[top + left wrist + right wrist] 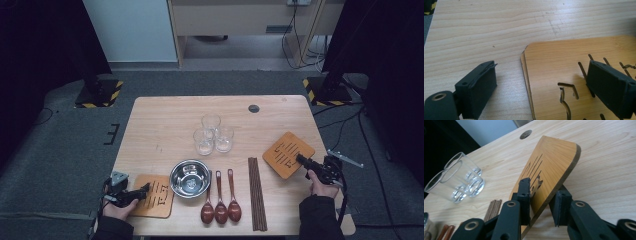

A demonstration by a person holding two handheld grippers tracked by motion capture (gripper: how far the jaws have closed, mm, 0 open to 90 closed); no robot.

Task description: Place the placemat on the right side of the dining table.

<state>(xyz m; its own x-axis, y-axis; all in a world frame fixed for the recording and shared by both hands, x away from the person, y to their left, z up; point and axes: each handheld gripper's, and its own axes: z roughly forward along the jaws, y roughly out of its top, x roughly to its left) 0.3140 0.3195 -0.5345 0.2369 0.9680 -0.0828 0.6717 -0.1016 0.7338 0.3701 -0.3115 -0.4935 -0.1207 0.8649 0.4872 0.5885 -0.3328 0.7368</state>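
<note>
Spoons (220,210) — chopsticks (257,192), bowl (190,178), glasses (213,134)

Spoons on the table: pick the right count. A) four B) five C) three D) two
C: three dark wooden spoons lie side by side, bowls toward the person, between the metal bowl and the bundle of chopsticks.

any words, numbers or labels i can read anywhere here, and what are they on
No readable word, number or brand anywhere.
Right wooden coaster: cut-out slots like a character or pattern, not readable as text.
Left wooden coaster: similar cut-outs, not readable either.
Glasses, steel bowl, spoons, chopsticks: no marking seen.
Floor bases: yellow-and-black hazard stripes, a sign without text.
</note>
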